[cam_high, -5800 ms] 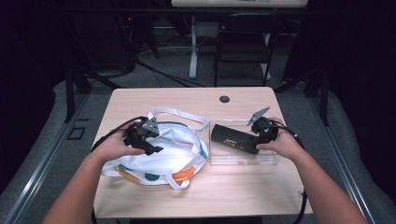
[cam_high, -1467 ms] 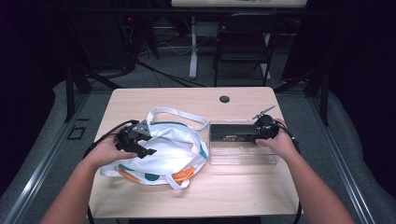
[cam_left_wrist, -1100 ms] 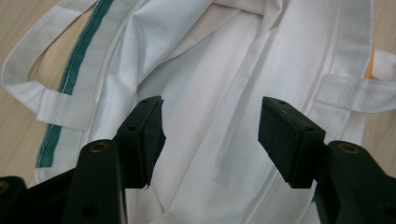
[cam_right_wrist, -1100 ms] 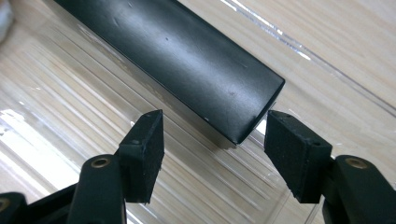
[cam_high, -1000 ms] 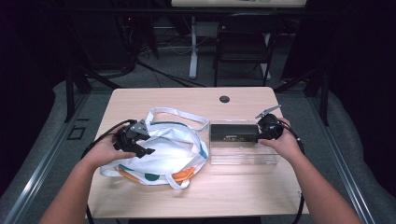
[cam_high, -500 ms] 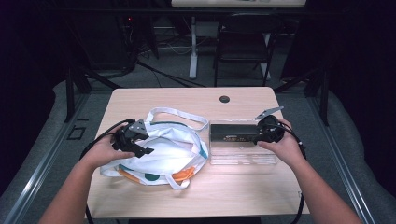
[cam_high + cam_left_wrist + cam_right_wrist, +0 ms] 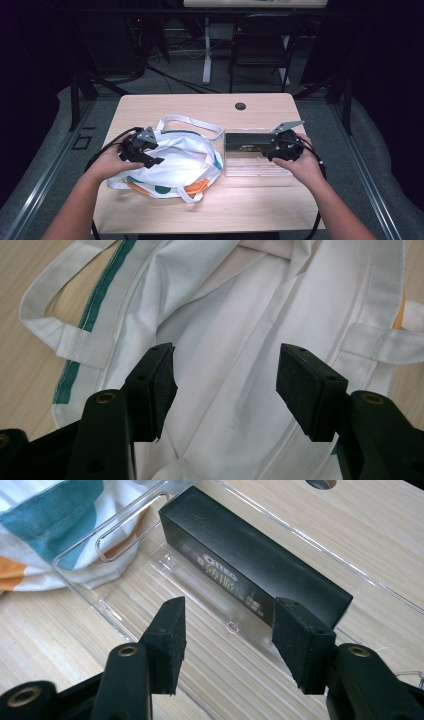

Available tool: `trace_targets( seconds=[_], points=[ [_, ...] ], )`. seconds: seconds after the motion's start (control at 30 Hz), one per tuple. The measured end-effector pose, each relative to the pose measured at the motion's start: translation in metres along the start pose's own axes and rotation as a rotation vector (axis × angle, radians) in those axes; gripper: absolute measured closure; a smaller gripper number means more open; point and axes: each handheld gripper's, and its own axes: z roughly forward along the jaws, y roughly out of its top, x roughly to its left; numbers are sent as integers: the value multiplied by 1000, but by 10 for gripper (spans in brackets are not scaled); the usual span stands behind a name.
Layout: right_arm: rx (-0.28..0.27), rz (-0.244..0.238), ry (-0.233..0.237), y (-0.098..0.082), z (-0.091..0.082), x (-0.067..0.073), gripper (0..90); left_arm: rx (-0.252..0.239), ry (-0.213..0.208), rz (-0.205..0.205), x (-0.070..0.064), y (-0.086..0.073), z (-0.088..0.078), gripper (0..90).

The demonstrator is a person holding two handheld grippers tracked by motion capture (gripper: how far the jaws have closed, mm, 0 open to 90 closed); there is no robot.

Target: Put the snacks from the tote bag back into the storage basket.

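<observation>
Clear plastic tray (image 7: pixel 235 171) at centre-right of the high view, dark Oreo box (image 7: pixel 248 144) lying flat inside along its far wall. White tote bag (image 7: pixel 176 162) at centre-left, flat on the table (image 7: pixel 165 102), its edge just beside the tray's left end. My right claw (image 7: pixel 274 152) hovers at the tray's right end over the box end; jaws have just been closing but are spread, nothing between them. My left claw (image 7: pixel 146 157) is over the bag, jaws wide, pinching nothing.
</observation>
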Motion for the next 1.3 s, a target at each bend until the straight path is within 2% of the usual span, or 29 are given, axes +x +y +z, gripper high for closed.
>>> trace_targets(
  seconds=[0.17, 0.3, 0.43, 0.57, 0.73, 1.3],
  points=[
    [-20, -6, 16, -3, -5, 10, 504, 3, 3, -9, 0, 1, 0, 409],
    [-30, -16, 1, -8, -10, 19, 528, 2, 11, -16, -1, 2, 0, 419],
    [-38, -12, 5, -13, -13, 25, 561, 7, 13, -22, -3, 3, -1, 431],
    [-53, 5, 13, -25, -16, 36, 597, -10, 22, -48, -5, -1, -1, 448],
    [-48, 13, 25, -35, -16, 47, 632, -1, 42, -76, -6, -6, -1, 467],
    [-58, 24, 69, -54, -2, 67, 708, -54, 96, -156, -22, -26, -2, 512]
  ],
)
